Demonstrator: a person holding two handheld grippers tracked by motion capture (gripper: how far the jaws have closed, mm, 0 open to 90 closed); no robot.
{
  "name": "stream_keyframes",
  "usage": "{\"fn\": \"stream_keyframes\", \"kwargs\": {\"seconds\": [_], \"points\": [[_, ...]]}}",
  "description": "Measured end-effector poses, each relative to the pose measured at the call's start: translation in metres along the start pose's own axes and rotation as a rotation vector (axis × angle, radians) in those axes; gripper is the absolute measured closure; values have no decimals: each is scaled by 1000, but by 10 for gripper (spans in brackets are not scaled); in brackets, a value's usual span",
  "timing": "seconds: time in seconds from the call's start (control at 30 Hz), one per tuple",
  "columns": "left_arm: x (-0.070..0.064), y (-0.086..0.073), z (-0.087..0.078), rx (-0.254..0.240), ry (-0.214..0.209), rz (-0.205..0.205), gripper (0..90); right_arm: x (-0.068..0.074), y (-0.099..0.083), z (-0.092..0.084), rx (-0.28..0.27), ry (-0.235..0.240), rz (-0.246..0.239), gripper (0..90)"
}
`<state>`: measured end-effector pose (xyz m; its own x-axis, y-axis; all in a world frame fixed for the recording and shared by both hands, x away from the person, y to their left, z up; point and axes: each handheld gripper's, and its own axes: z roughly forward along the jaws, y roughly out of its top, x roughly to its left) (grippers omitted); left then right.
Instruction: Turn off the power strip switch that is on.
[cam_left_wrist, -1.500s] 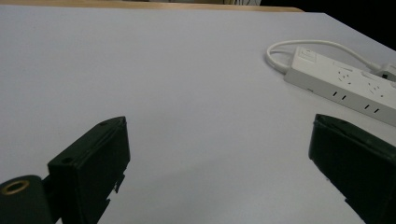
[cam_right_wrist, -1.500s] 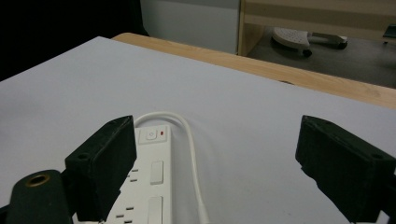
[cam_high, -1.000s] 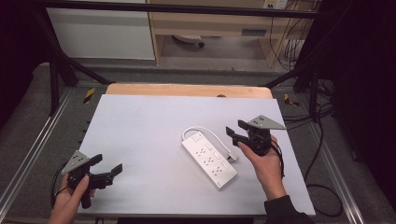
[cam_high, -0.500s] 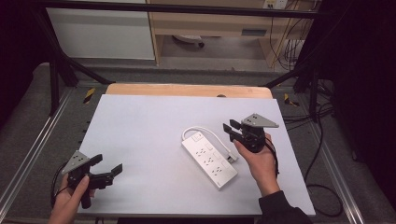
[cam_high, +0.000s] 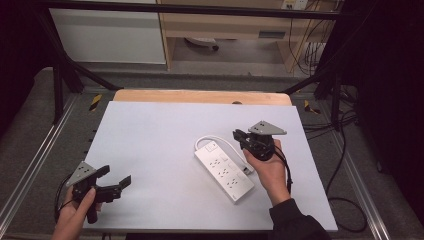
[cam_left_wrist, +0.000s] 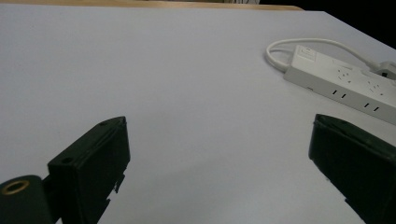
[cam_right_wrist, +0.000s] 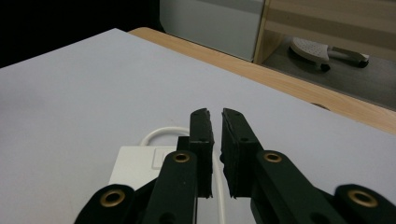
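My right tool (cam_high: 241, 136) hovers nearly closed, gripping nothing, just beside the white power strip (cam_high: 223, 171) lying mid-desk (cam_high: 150, 130). My left tool (cam_high: 116, 181) gapes wide open near the desk's front-left corner, well apart from it.

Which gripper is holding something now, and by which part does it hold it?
Neither. The left gripper is wide open over bare table. The right gripper has its jaws almost together with nothing between them, above the power strip cable.

Seen from overhead, looking forward and down across the white table (cam_high: 150, 150). Shot low and close along each gripper's jaws, both catching the power strip (cam_left_wrist: 345, 84) lying frame centre from overhead.
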<state>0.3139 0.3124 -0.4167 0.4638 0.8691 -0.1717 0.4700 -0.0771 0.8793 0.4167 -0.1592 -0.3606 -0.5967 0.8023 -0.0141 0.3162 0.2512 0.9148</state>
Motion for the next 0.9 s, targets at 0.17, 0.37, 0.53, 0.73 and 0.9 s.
{"fn": "stream_keyframes", "kwargs": {"seconds": [0.17, 0.37, 0.53, 0.73, 0.9], "points": [[0, 0, 0, 0, 1, -1, 53, 2, -1, 5, 14, 9, -14, 871], [0, 0, 0, -1, 0, 0, 53, 5, -1, 12, 23, 18, -20, 896], [0, 0, 0, -2, -1, -3, 53, 7, -4, 19, 45, 25, -16, 900], [1, 0, 0, -3, -1, -2, 53, 9, -7, 25, 67, 34, -10, 900], [1, 0, -1, -3, 0, -1, 53, 11, -12, 30, 89, 37, 2, 900]]}}
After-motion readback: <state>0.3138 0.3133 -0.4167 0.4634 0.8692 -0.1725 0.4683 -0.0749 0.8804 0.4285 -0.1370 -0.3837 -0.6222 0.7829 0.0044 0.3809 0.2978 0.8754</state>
